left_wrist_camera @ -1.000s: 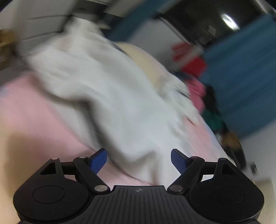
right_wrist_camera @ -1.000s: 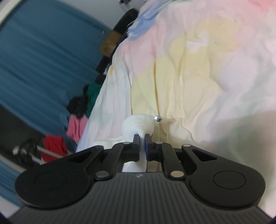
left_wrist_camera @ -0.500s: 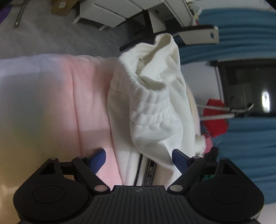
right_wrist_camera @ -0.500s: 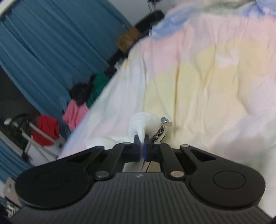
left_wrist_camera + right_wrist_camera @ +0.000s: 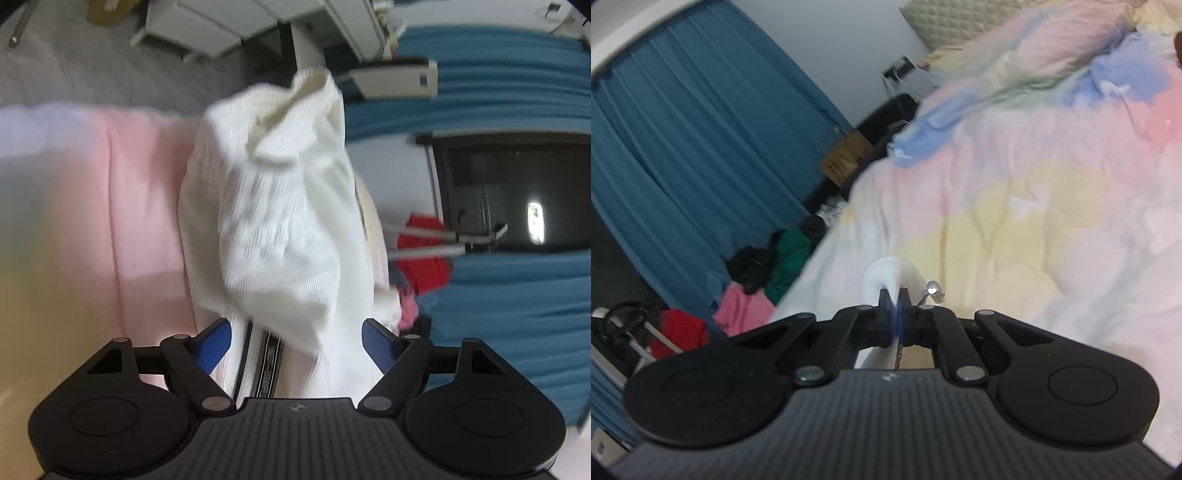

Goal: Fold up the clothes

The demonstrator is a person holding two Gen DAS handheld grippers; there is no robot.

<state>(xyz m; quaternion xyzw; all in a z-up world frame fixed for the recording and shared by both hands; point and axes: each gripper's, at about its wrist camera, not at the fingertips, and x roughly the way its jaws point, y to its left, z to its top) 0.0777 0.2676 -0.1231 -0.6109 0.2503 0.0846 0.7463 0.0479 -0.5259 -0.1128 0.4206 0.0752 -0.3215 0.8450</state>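
A white ribbed knit garment [image 5: 280, 229] with a zipper hangs bunched in front of the left wrist camera, above the pastel bedcover [image 5: 110, 221]. My left gripper [image 5: 295, 341] is open, its blue pads on either side of the garment's lower part, not closed on it. In the right wrist view my right gripper [image 5: 894, 308] is shut on a fold of the same white garment [image 5: 886, 273]; a metal zipper pull [image 5: 932, 287] dangles beside the fingers. The garment's other parts are hidden below the right gripper.
A bed with a pink, yellow and blue quilt [image 5: 1052, 192] fills the right wrist view. Blue curtains [image 5: 683, 166], a pile of red, pink and green clothes [image 5: 746, 291], a cardboard box [image 5: 846, 158], white furniture [image 5: 229, 26] and a dark window [image 5: 517, 192] surround it.
The left wrist view swung from a blurred look across the bed onto the hanging garment, which now sits closer. The right gripper stayed shut on the fabric and lifted, its view tilting further up the bed.
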